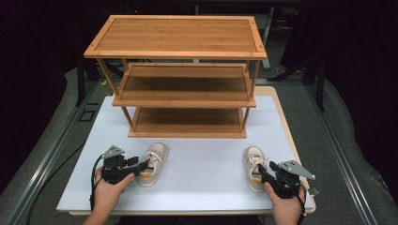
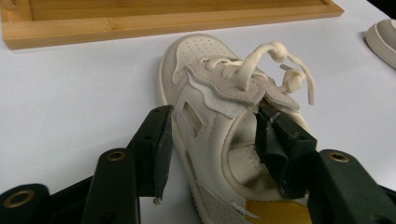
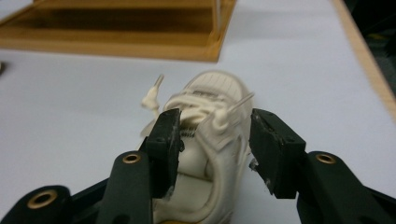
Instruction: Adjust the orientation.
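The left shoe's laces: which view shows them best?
The left gripper view: the laces sit close and sharp, knotted ends loose over the tongue of the left shoe, between the left gripper fingers. In the high view the shoe is small, its laces barely readable. The right gripper view looks at the other shoe.

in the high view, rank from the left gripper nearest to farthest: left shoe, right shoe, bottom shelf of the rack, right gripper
From the left gripper:
1. left shoe, right at its jaws.
2. bottom shelf of the rack, ahead toward the table's far side.
3. right shoe, across the table to the right.
4. right gripper, just past that shoe at the near right.
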